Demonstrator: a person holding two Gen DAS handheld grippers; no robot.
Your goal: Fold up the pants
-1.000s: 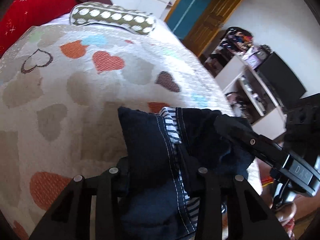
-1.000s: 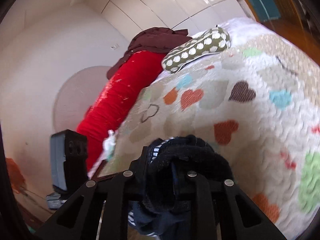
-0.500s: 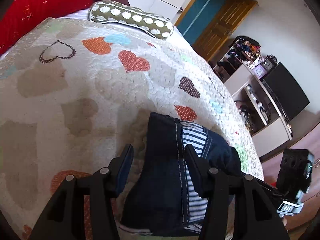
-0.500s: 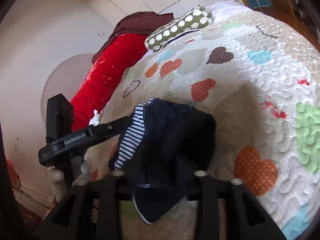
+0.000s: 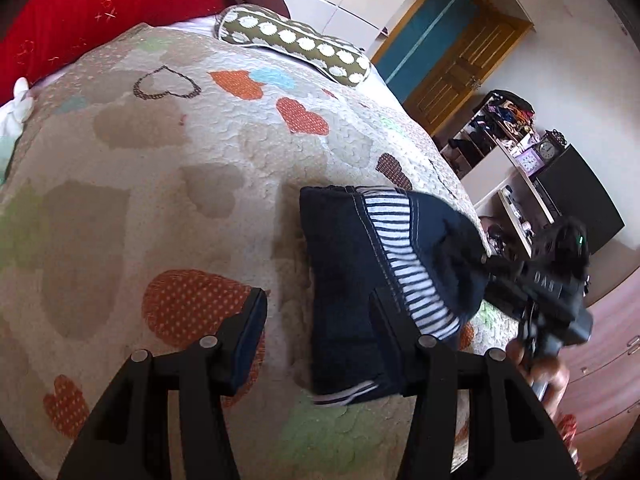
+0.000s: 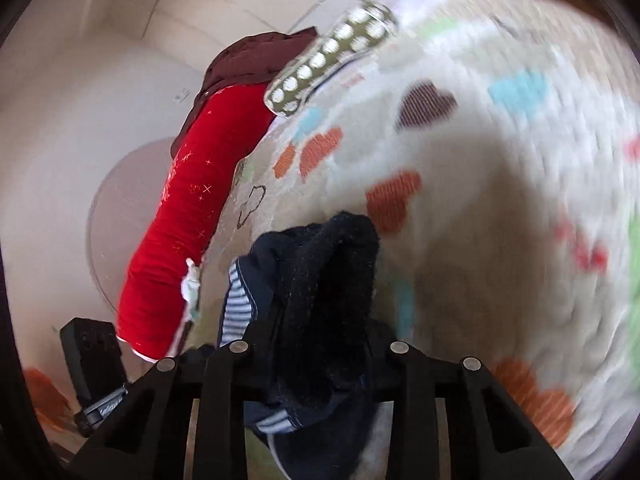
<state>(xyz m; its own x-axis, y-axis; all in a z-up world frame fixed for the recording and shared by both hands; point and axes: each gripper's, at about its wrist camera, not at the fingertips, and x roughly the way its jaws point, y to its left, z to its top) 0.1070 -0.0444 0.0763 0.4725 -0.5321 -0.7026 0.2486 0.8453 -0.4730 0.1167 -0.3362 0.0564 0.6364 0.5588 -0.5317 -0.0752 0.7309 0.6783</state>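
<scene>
**A:** What fills the scene?

**B:** A bed under a cream quilt (image 5: 180, 168) patterned with coloured hearts. A red bolster (image 5: 80, 12) and a spotted olive pillow (image 5: 296, 48) lie at the far end. Shelves and a wooden door stand far right.

**A:** Where are the pants?

**B:** The dark navy pants (image 5: 352, 280), with a striped lining showing, sit bunched in a compact bundle near the right edge of the quilt.

**A:** And the tools?

**B:** The left gripper (image 5: 316, 344) stands fairly wide and holds nothing. Its right finger overlaps the bundle's near edge; its left finger hangs over bare quilt. The right gripper (image 6: 316, 364) is closing, with a thick wad of navy cloth between its fingers; I judge it is gripping that cloth.

**A:** Which step is this?

**B:** Likely tidying an almost finished fold. Next, the right gripper probably has to lay its wad flat, while the left steadies or smooths the bundle.
</scene>
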